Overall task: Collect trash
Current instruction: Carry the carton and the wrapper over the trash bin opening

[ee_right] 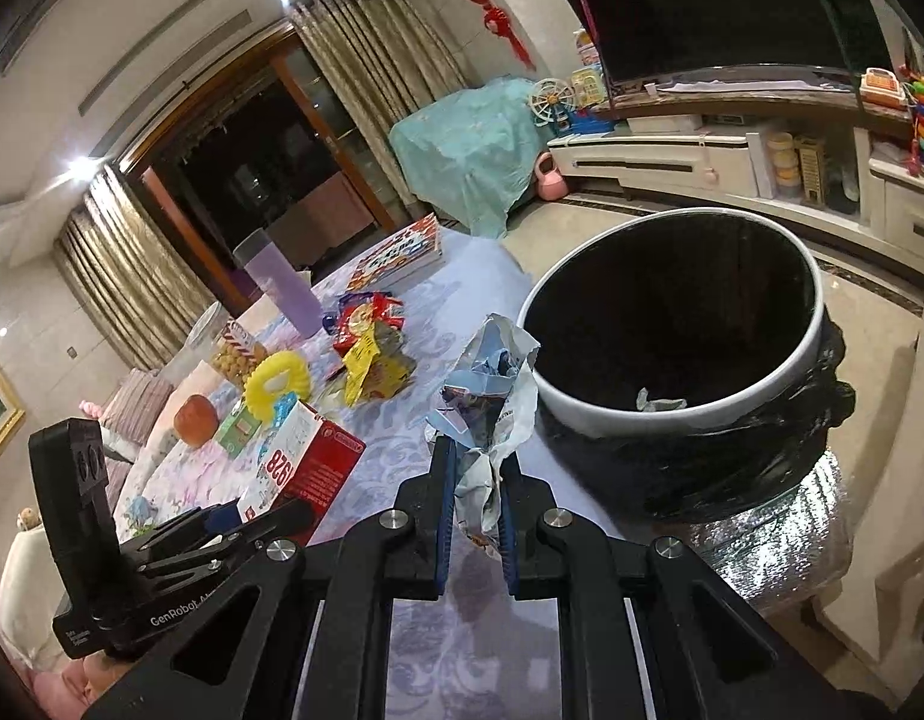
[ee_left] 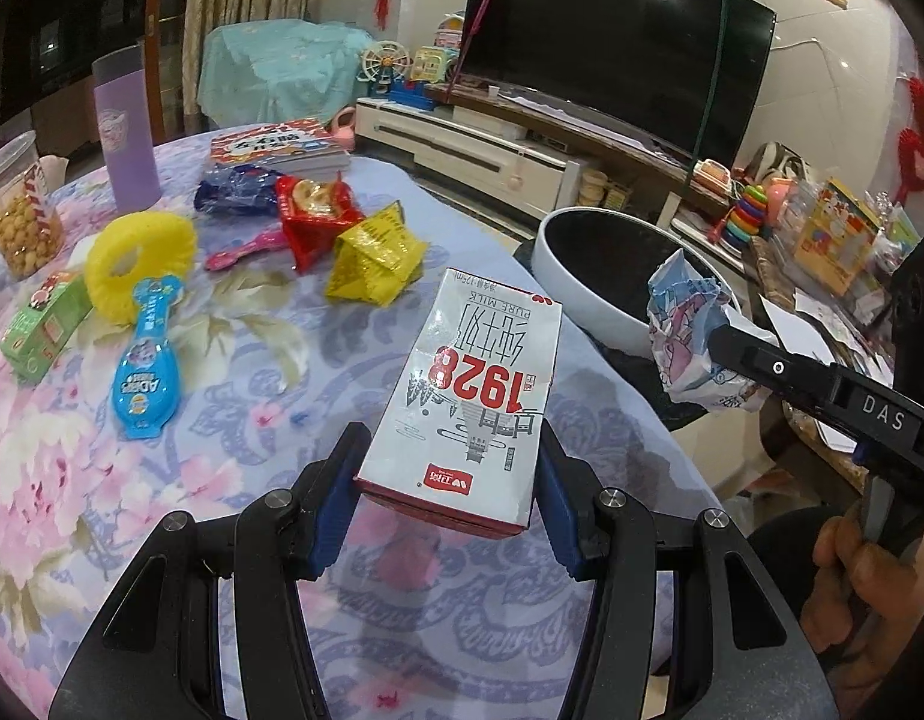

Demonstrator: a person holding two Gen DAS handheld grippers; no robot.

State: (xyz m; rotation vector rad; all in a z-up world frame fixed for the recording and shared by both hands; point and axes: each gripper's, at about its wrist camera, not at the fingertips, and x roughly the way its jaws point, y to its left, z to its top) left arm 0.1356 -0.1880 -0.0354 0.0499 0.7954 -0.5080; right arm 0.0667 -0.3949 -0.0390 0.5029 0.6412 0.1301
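A white and red milk carton is clamped by its sides between the half-spread pads of the left gripper, held above a floral tablecloth. To its right, the right gripper, nearly shut, pinches a crumpled blue and white wrapper just beside the white rim of a black-lined trash bin. Behind on the table lie a yellow wrapper, a red wrapper, a yellow ring and a purple bottle.

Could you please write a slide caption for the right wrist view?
Right gripper holds a crumpled wrapper near the lined bin; left gripper carries a milk carton.
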